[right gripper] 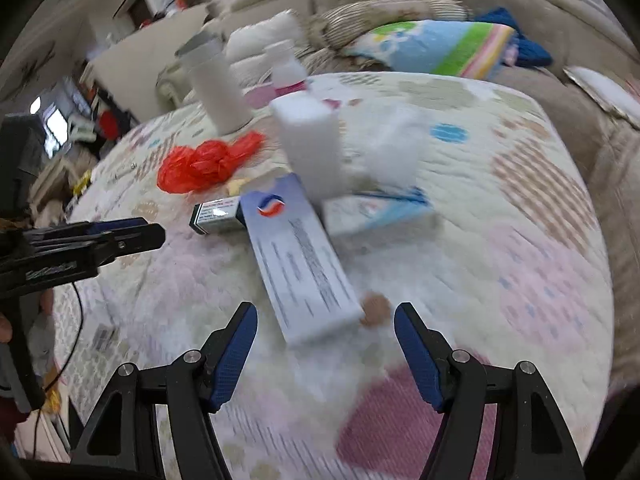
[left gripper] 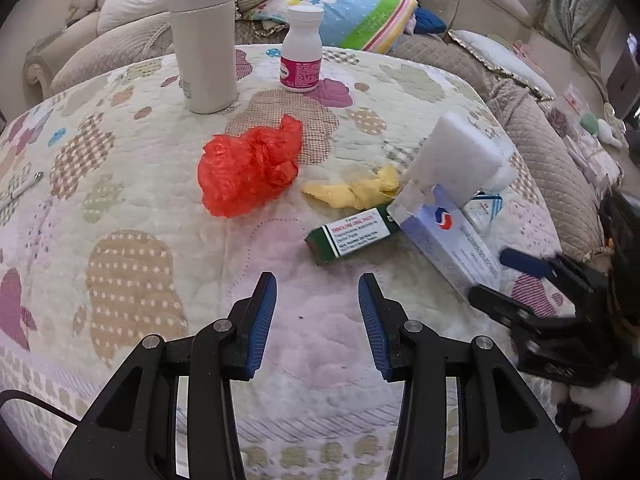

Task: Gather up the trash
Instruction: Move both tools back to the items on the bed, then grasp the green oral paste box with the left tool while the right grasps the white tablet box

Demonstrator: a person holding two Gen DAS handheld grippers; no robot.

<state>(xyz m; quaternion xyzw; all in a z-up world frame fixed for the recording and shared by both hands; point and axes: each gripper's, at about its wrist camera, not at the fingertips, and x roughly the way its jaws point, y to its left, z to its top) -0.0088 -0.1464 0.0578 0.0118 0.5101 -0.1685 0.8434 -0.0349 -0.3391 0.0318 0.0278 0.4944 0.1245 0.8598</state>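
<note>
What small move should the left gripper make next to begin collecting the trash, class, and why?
Probably ease the left gripper forward and leftward toward the crumpled red plastic bag. Its jaws stand open and empty over bare quilt, and the bag lies loose ahead, apart from the white flask and the pill bottle, so the approach looks unobstructed.

A beige tufted sofa (left gripper: 120, 40) curves behind the quilted patchwork cover (left gripper: 120, 200). A striped pillow (left gripper: 360, 16) lies at 12 o'clock. Cluttered shelving (right gripper: 72, 120) stands at 9 o'clock.
</note>
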